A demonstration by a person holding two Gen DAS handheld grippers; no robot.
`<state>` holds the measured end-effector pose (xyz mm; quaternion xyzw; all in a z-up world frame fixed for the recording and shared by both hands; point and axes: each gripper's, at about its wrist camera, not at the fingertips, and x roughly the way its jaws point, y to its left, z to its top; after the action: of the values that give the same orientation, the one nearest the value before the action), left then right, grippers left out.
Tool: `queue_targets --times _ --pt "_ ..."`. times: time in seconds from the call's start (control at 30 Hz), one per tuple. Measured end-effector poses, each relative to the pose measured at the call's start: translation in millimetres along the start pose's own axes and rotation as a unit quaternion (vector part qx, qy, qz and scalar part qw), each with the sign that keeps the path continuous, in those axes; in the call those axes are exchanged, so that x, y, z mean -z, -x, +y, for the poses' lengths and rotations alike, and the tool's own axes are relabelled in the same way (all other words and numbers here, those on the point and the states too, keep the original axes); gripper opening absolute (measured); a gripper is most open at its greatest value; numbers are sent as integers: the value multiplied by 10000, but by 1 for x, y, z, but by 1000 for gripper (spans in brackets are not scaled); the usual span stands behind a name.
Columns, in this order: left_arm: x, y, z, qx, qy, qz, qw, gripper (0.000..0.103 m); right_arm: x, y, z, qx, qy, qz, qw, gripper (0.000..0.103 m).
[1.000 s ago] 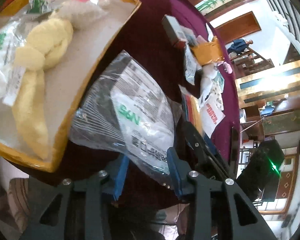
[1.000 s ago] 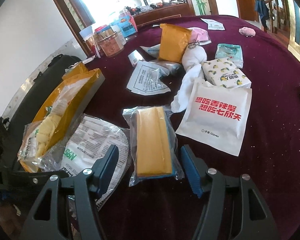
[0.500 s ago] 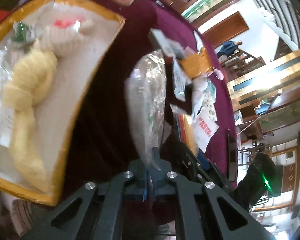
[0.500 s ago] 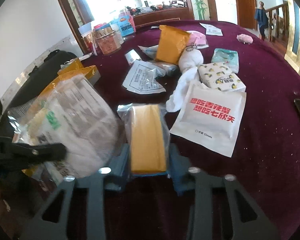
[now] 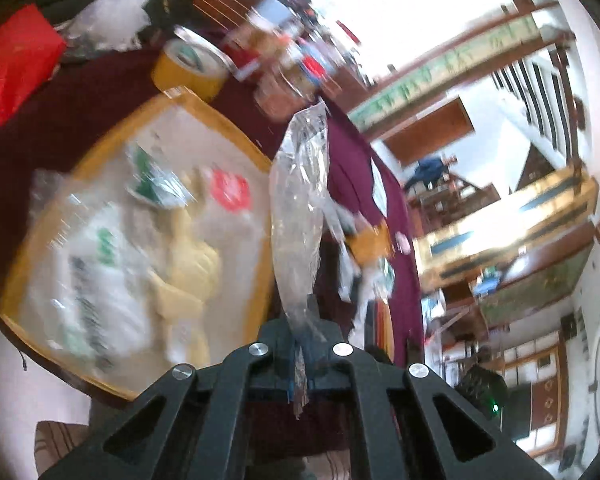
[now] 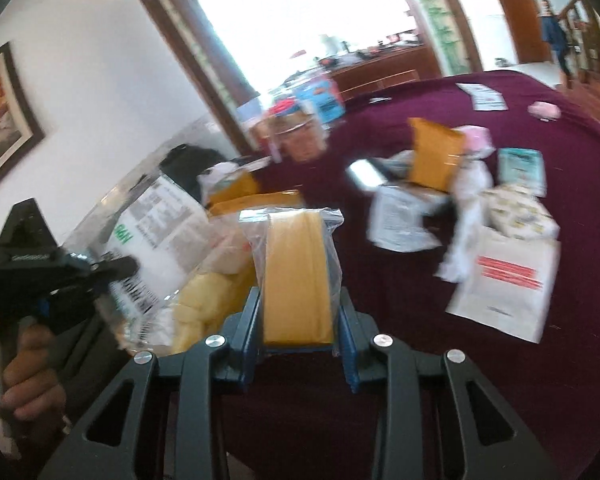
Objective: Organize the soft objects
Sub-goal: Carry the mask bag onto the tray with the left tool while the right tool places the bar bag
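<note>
My left gripper [image 5: 300, 356] is shut on the edge of a clear N95 mask bag [image 5: 300, 216] and holds it upright, beside the yellow-rimmed tray [image 5: 260, 240]. The tray holds a yellow towel [image 5: 188, 264] and more mask bags [image 5: 96, 272]. In the right wrist view the left gripper [image 6: 112, 268] shows at the left with the mask bag [image 6: 152, 232]. My right gripper [image 6: 300, 340] is shut on a bagged yellow sponge [image 6: 296, 272], lifted above the maroon tablecloth [image 6: 420, 320].
On the table lie a white packet with red print [image 6: 504, 280], a white cloth [image 6: 468, 216], a lemon-print pack [image 6: 520, 212], an orange envelope [image 6: 432, 152] and jars [image 6: 296, 132]. A tape roll [image 5: 192, 68] and a red bag [image 5: 12, 64] lie beyond the tray.
Both grippers closed on their bags and lifted them. The left one has carried the mask bag up beside the tray; the right one has raised the sponge off the cloth.
</note>
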<state>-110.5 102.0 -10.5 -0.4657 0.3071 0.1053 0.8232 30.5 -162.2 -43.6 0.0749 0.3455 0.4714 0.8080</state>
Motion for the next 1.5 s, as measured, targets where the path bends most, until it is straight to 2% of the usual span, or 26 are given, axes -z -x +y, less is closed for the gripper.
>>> queue_targets --times 0.13,0.27,0.5,0.67,0.8,0.87,0.9,0.93,0.97,1.03,1.1,1.2,1.37,1.5 --pt "-22 9 20 -74 90 -168 9998 2 -16 -25 30 -61 195 227 9995 33" --pt "-46 6 40 -161 127 -131 9997 2 -33 -61 50 12 227 493 9985 33" --pt "-84 -20 62 -266 -108 311 9991 2 -61 -128 69 231 147 734 9969 33" --pt "-105 -47 74 -338 -105 657 9972 2 -74 -171 76 476 145 886 9948 33" --pt "-115 -69 77 -765 -338 841 9929 3 -74 -194 75 690 153 1028 9922 34" --pt "-115 -78 79 -1044 -462 876 9896 11 -74 -202 73 753 153 1053 9915 36" --pt "-115 -79 81 -1060 -429 834 9899 14 -74 -202 73 738 164 1012 9920 42" --pt "-113 -78 80 -1035 -436 783 9906 23 -74 -201 74 719 186 999 9922 50" --pt "-113 -77 78 -1066 -468 730 9905 30 -74 -200 74 645 199 1011 9926 54" --pt "-108 -64 69 -1176 -620 400 9903 61 -74 -193 74 378 166 902 9951 65" --pt "-99 -48 57 -1253 -855 59 9884 72 -74 -181 75 221 195 722 9970 69" --pt "-83 -33 42 -1403 -1129 -169 9835 72 -74 -160 72 103 193 509 9985 71" --pt "-45 -17 20 -1510 -1368 -318 9785 72 -63 -115 53 -262 -12 305 9992 75" --pt "-6 -23 -6 -1330 -1613 -194 9777 73 -44 -81 39 -373 74 248 9990 76"
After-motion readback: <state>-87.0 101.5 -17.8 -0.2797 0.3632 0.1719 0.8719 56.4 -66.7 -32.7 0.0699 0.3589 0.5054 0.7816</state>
